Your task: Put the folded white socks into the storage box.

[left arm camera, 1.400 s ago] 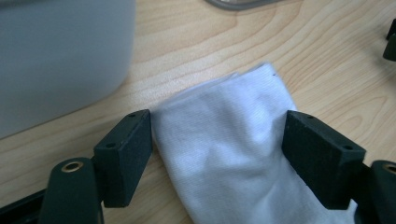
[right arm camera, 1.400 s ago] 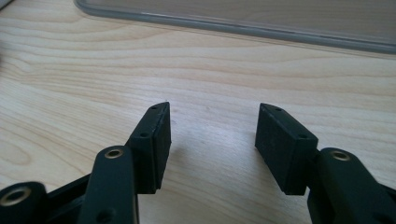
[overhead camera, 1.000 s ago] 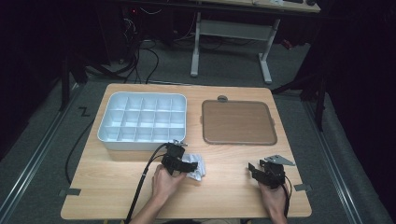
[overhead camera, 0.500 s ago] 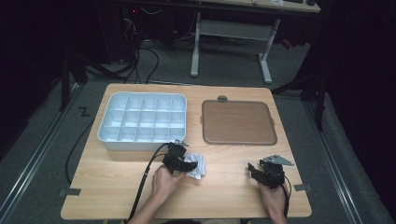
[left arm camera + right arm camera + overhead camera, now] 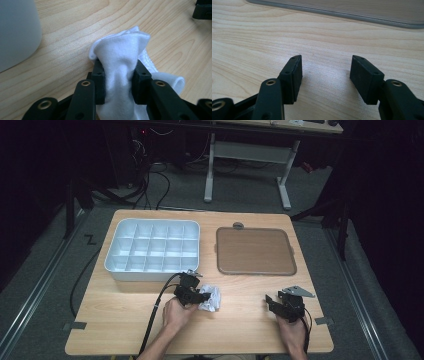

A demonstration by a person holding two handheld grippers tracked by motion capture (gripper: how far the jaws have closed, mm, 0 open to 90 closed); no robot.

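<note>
Jaws of left gripper just closed, pinching sock — grasp made, lift pending; right gripper jaws spread, idle.

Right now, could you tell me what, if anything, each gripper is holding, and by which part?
The left gripper has just been closing and pinches the crumpled white cloth across a bunched fold near its middle. The right gripper stands open over bare table, holding nothing.

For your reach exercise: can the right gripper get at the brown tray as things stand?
Probably yes: the right gripper stands open with bare table between it and the brown tray.
</note>
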